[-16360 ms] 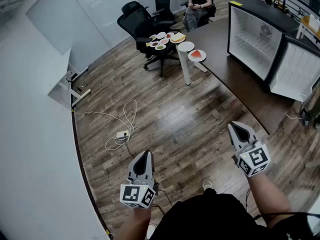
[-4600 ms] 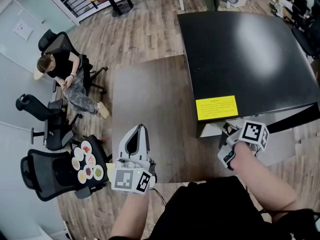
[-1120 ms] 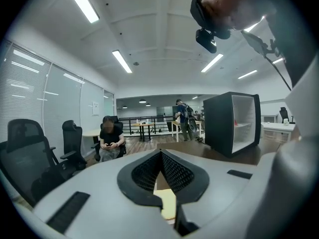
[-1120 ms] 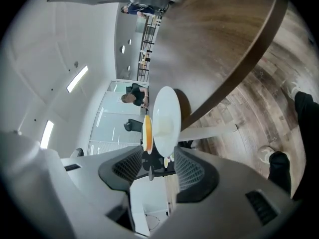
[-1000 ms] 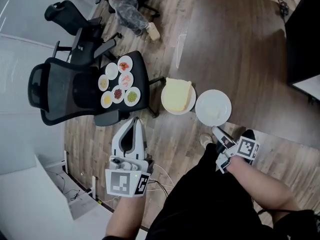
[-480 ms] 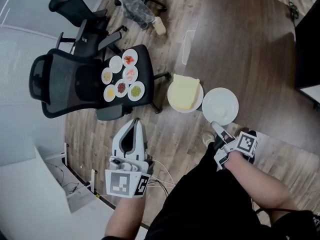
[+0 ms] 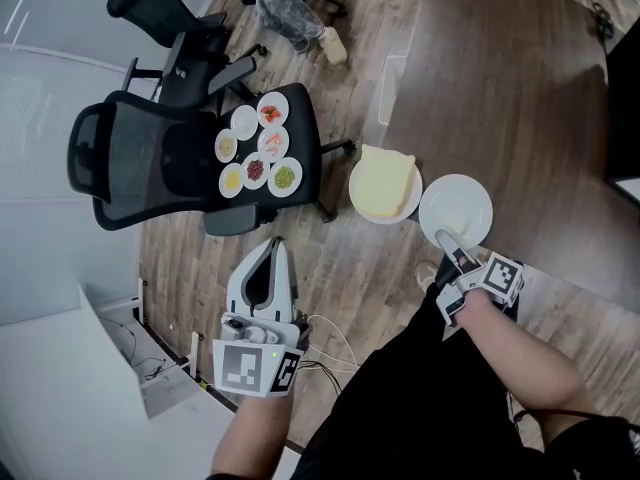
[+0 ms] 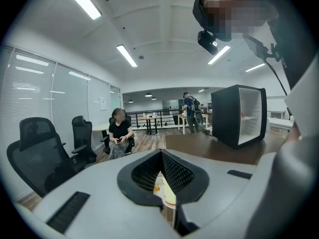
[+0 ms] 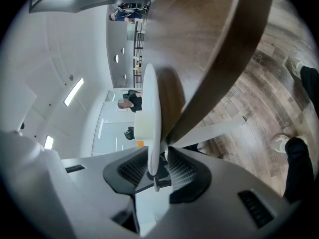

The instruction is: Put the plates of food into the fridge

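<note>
A white plate [image 7: 470,200] with a pale block of food [image 9: 141,125] sits at the near edge of the brown table [image 7: 510,78]. My right gripper [image 7: 447,236] reaches over its near rim. In the right gripper view the plate [image 9: 151,108] stands edge-on between the jaws, which have just been closing; a slim gap still shows on one side. A second plate [image 7: 372,208] beside it carries a yellow slab [image 7: 386,181]. My left gripper [image 7: 272,244] is shut on nothing, held over the floor. The black fridge [image 8: 238,115] stands open on the table.
A black office chair [image 7: 150,158] left of the table holds several small plates of food [image 7: 258,154]. Another chair [image 7: 150,3] stands beyond it. A person sits [image 8: 119,133] further back, and another stands [image 8: 189,108] by far desks. Cables [image 7: 330,333] lie on the wood floor.
My right gripper has dropped and slid forward onto the white plate's near rim, and its jaws have narrowed around it. The left gripper has hardly moved.
</note>
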### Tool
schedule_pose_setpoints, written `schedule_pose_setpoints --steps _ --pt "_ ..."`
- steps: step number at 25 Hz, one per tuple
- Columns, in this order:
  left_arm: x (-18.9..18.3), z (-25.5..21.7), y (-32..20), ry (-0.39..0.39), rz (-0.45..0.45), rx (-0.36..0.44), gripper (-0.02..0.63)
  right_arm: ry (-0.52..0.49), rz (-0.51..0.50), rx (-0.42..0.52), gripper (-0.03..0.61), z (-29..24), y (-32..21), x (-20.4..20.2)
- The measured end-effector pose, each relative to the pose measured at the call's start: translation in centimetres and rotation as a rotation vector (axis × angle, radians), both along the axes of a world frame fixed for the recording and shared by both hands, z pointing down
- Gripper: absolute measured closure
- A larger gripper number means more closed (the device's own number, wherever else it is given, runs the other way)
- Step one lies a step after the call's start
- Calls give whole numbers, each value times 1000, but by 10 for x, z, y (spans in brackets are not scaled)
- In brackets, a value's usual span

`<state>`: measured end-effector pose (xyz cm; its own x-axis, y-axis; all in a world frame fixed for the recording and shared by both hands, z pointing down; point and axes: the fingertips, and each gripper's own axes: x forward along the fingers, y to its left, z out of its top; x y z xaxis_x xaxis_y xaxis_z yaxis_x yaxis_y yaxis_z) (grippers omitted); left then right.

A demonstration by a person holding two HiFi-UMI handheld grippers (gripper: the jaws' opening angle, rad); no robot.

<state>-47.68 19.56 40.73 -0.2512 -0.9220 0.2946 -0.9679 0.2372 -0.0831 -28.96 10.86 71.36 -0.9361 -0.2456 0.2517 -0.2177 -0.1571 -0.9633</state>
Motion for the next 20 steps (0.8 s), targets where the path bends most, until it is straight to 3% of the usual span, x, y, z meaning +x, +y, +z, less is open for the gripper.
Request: schedule_pose_setpoints --steps 1,7,20 --pt "0 0 1 -1 -1 0 609 2 1 4 468 1 -1 0" --pt "1 -2 1 2 1 10 609 -17 -7 43 552 -9 1 2" --pt "28 -27 -29 3 68 68 609 -167 9 81 561 -81 -15 12"
